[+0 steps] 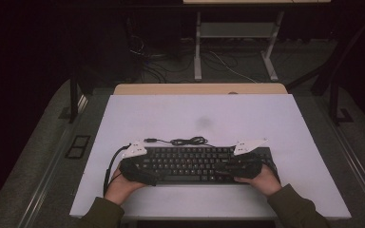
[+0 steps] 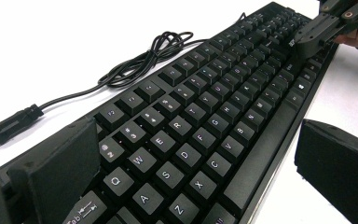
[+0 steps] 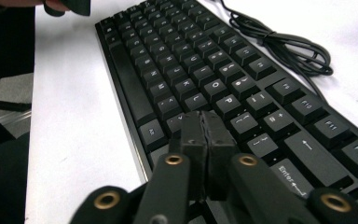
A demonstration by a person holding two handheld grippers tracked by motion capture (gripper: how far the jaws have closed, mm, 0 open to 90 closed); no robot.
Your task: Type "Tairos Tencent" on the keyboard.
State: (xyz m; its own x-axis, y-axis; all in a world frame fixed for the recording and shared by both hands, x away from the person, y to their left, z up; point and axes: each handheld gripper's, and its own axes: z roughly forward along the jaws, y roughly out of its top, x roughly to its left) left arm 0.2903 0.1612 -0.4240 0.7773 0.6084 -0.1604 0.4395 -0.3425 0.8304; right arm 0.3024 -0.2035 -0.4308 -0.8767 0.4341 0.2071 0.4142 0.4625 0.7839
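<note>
While hidden from above: left tongs (image 2: 191,172) agape astride keyboard (image 2: 214,107), right tongs (image 3: 207,135) pressed together over keys.

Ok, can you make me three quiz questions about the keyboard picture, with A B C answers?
1. Where does the cable lie?
A. behind the keyboard
B. on the keys
C. on the floor

2. What colour is the keyboard?
A. white
B. black
C. red

3. How is the right gripper?
A. wide open
B. holding the cable
C. shut

Answers:
1 A, the high view shows it coiled on the table past the keyboard's far edge.
2 B, its keys and frame are black in every view.
3 C, the right gripper view shows its two jaws pressed together over the keys.
</note>
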